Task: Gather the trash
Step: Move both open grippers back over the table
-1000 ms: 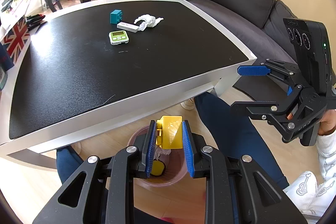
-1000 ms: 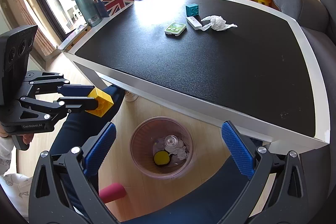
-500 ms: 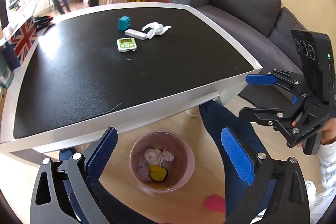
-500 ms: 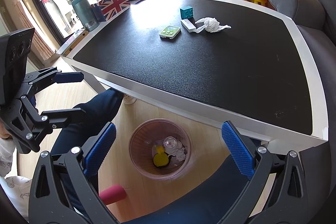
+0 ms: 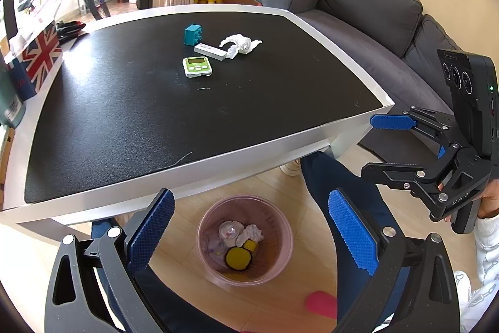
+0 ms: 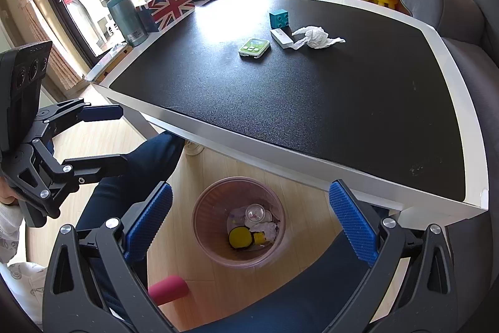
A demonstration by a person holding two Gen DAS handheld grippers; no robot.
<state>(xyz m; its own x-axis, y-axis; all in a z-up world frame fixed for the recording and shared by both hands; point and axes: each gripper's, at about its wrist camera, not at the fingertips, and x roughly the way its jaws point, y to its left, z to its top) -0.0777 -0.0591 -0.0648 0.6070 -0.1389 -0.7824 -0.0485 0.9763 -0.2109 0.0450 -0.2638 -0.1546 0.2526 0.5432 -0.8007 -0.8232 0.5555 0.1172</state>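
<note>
A pink waste bin (image 5: 202, 242) (image 6: 202, 227) stands on the floor below the table edge. A small yellow brick (image 5: 250, 245) (image 6: 259, 237) lies in it among tissue, a clear lid and a yellow disc (image 5: 238, 258). My left gripper (image 5: 249, 195) (image 6: 122, 137) hangs open and empty above the bin. Beside it my right gripper (image 6: 251, 186) (image 5: 369, 145) is open and empty too. On the black table (image 5: 124, 120) (image 6: 312, 99) lie a crumpled white tissue (image 5: 240, 42) (image 6: 316, 38), a white stick (image 5: 210, 51), a green timer (image 5: 197, 66) and a teal brick (image 5: 192, 34).
A person's legs in blue trousers (image 6: 140, 170) flank the bin, with a pink slipper (image 5: 321, 303) on the floor. A grey sofa (image 5: 358, 5) runs along the table's right side. A Union Jack box (image 6: 171, 7) and a green bottle (image 6: 128, 21) stand at the far left edge.
My left gripper opened and let go of the yellow brick, which now lies in the bin. The right gripper stayed open and still.
</note>
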